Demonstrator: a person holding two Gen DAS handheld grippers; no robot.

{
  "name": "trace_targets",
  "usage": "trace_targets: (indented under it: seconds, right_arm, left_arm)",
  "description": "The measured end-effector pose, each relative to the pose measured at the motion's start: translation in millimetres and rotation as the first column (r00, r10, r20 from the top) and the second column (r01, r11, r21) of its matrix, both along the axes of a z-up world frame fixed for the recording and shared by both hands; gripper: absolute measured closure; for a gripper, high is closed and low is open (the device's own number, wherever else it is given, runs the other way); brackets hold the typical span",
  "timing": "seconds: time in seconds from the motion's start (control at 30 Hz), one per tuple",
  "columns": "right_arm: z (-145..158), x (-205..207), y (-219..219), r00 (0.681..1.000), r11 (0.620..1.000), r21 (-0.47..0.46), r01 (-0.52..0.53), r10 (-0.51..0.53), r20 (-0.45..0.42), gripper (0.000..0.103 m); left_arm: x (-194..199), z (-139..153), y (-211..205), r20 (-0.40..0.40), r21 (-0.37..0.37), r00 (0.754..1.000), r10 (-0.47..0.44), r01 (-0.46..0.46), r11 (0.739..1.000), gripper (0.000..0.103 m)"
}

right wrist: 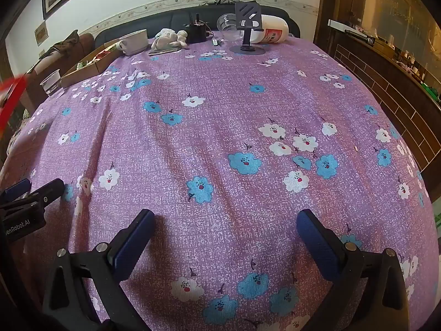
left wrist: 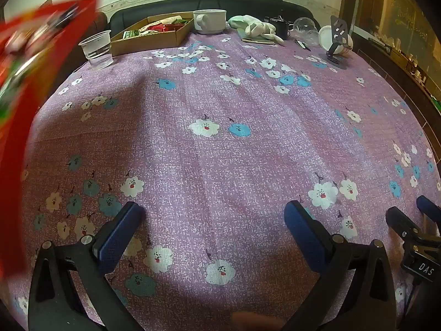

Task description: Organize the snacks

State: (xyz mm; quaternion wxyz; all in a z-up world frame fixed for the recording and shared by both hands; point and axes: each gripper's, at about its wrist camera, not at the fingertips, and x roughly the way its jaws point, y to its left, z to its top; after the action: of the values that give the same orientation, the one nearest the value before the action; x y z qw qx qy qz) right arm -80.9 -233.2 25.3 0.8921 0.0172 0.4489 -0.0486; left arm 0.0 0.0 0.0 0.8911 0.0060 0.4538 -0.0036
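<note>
While both grippers hung over the counter (right wrist: 220, 127) under its purple flowered cloth, neither held anything: the left gripper (left wrist: 213, 215) had its blue-padded jaws spread wide with only cloth between them, and the right gripper (right wrist: 224, 220) stood released in the same way, just beside it. A shallow brown cardboard tray (left wrist: 154, 34) sat at the far left corner of the counter, with red and green snack packets (left wrist: 162, 26) lying loosely inside it, well apart from both grippers. At the left edge of the left wrist view a large red foil bag (left wrist: 24, 88) showed only as a blur (too smeared to tell who or what carried it, or whether it touched the counter). A clear plastic cup (left wrist: 97, 49) with a little water stood just beside the tray, and a white ceramic mug (left wrist: 210, 20) stood at its other end.

The bag would probably handle as light, crinkly and slippery, with contents that crush easily, so a soft pinch on a flat sealed edge seemed wiser than a squeeze across the puffed middle. The small packets looked thin and limp, best taken by one end. The cup beside the tray looked easy to knock over on any reach.
</note>
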Motion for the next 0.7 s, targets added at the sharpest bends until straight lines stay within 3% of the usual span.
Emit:
trace_targets:
  seconds: [0.7]
  right_arm:
    - [-0.2,0.2,0.1,1.0,1.0,0.001,0.0,0.0,-0.002,0.0]
  left_arm:
    - [-5.5,0.8,0.1,0.0,-0.001,1.0,-0.011,0.011,1.0,0.0]
